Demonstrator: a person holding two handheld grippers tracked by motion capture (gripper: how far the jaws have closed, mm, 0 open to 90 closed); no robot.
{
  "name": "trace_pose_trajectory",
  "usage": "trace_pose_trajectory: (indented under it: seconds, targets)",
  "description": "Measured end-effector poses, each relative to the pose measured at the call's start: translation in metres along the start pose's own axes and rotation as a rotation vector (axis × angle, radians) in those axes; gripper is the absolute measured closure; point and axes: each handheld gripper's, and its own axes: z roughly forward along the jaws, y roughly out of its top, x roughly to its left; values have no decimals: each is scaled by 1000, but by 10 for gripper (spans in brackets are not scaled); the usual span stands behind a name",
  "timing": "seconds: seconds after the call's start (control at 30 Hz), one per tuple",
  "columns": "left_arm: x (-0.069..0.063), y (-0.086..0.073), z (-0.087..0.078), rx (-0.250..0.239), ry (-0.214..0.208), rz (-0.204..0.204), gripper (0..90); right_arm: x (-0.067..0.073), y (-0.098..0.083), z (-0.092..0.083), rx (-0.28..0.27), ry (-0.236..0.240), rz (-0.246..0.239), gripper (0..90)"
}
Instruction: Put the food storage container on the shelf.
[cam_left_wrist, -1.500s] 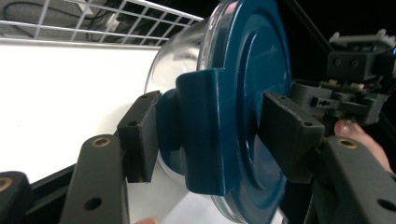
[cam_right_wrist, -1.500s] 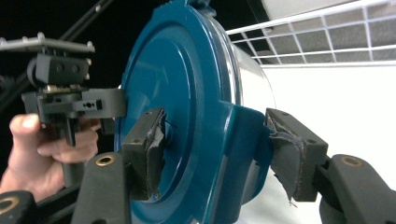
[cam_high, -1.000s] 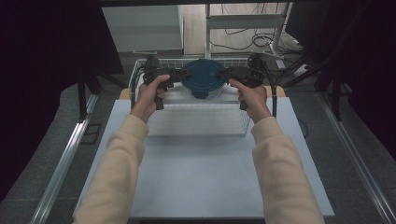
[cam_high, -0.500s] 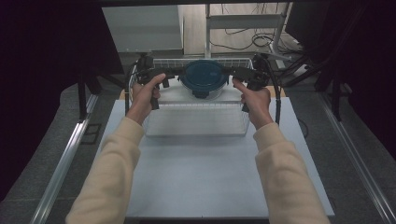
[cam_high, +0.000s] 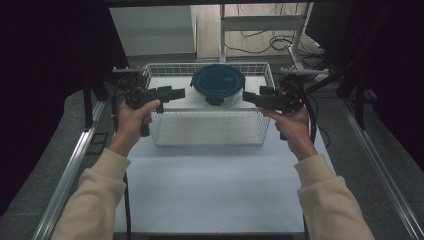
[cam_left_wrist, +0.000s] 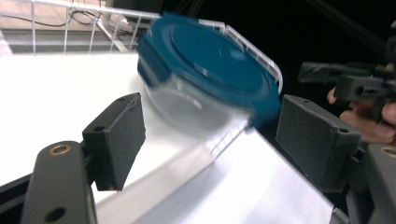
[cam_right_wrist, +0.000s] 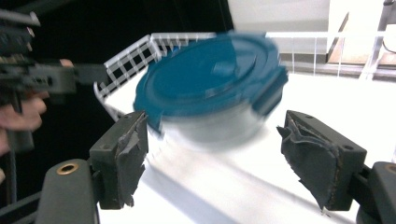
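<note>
Both forearms reach forward over the table (cam_high: 210, 190). The left gripper (cam_high: 172, 93) and right gripper (cam_high: 250, 98) point inward, jaws wide and empty, flanking the lidded container (cam_high: 218, 84) sitting in the wire basket (cam_high: 207, 127).
</note>
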Motion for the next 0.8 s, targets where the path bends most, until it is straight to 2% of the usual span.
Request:
trace_pose_trajectory:
  seconds: [0.07, 0.1, 0.13, 0.2, 0.27, 0.37, 0.43, 0.57, 0.6, 0.63, 0.73, 0.8]
  targets:
    - [-9, -16, -10, 5, 0, 32, 233, 7, -19, -14, 8, -12, -48, 215]
    - [-9, -16, -10, 5, 0, 32, 233, 8, -25, -18, 8, -10, -53, 214]
    - [-13, -25, -14, 12, 0, 51, 233, 8, -25, -18, 8, -10, -53, 214]
    - [-20, -42, -20, 22, -1, 83, 234, 12, -45, -30, 11, -16, -84, 212]
    - [-26, -60, -24, 42, 0, 114, 234, 14, -58, -37, 12, -22, -111, 212]
    - [-32, -88, -31, 64, 31, 161, 235, 15, -87, -50, 2, -23, -127, 213]
    - [-32, -101, -34, 72, 43, 162, 234, 14, -106, -55, 4, -21, -120, 213]
    - [-30, -140, -38, 110, 68, 152, 232, 13, -142, -63, 14, -34, -131, 213]
    - [-29, -147, -37, 121, 71, 150, 229, 12, -158, -65, 28, -37, -134, 212]
    - [-28, -156, -37, 133, 77, 148, 229, 12, -158, -65, 28, -37, -134, 212]
    - [-23, -184, -32, 176, 90, 135, 226, 8, -181, -65, 60, -46, -136, 205]
    - [-19, -202, -28, 197, 106, 109, 238, 4, -196, -62, 106, -83, -155, 205]
